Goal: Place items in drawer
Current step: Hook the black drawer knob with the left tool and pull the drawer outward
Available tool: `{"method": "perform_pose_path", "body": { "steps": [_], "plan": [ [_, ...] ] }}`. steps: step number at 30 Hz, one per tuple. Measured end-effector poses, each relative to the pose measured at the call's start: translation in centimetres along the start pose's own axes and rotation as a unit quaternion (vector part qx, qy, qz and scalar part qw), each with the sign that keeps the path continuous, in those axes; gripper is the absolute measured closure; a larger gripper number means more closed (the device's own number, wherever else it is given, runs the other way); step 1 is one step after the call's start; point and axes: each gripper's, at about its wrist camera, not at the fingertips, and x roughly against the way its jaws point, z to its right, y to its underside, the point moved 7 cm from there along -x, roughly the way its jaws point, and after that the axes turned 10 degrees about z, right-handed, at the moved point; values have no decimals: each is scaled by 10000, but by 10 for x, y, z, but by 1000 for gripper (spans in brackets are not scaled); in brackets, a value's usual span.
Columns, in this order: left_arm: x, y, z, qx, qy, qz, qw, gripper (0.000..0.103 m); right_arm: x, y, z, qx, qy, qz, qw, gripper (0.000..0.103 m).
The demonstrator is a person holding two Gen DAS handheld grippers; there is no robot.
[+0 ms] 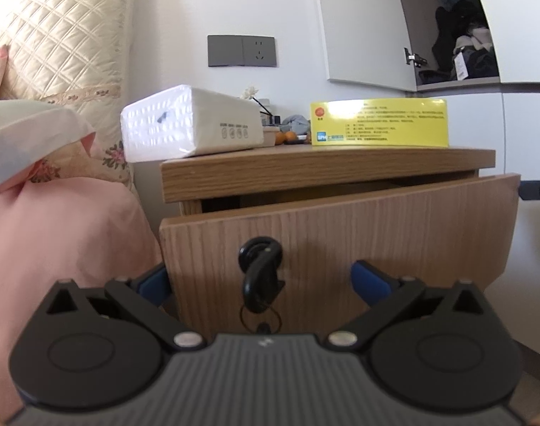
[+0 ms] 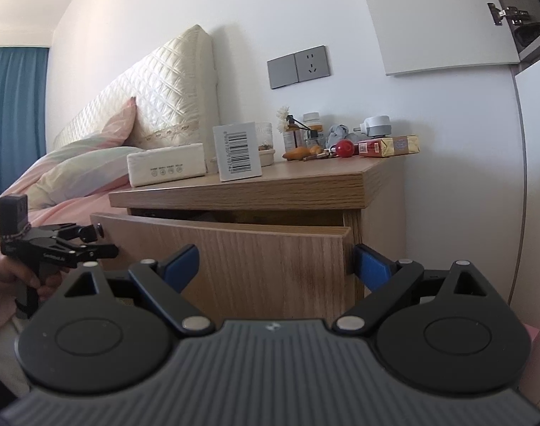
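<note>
Left gripper (image 1: 259, 277): nearest the left wrist camera; blue fingers spread wide apart, holding nothing, one to each side of the drawer handle.
Right gripper (image 2: 275, 264): nearest the right wrist camera; blue fingers spread wide apart, holding nothing, level with the drawer front.
Hand (image 2: 17, 277): at the left edge of the right wrist view, gripping the other gripper's handle, which points at the drawer's left end.
Drawer handle (image 1: 260, 273): black hanging pull on the drawer front, between the left gripper's fingers; contact with them cannot be told.
Drawer (image 1: 341, 248): pulled partly out of the nightstand, a dark gap above its front panel; long axis horizontal, parallel to the nightstand's front edge.
Nightstand (image 2: 241, 190): wooden, just beside the bed (image 1: 56, 230).
Tissue pack (image 1: 191, 122): white, lying flat on the nightstand top at the bed side; long axis runs front to back.
Yellow box (image 1: 378, 122): standing on a long edge at the top's front, printed face toward the left gripper; long axis horizontal. In the right wrist view its barcoded end shows.
Far clutter: bottles (image 2: 310, 129), a red ball (image 2: 344, 148) and a red-and-gold pack (image 2: 390, 145) against the wall.
</note>
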Motion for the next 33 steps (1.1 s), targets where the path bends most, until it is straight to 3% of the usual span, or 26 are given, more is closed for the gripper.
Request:
{"method": "perform_pose_path", "body": {
  "steps": [10,33],
  "plan": [
    [0,2,3,-224,-12,-60,9997,0,-7,-2,2,-157,-61,-171,9997,6],
    [33,5,14,-368,-35,-106,9993,0,22,-2,-14,-46,-370,-377,9986,6]
  ]
}}
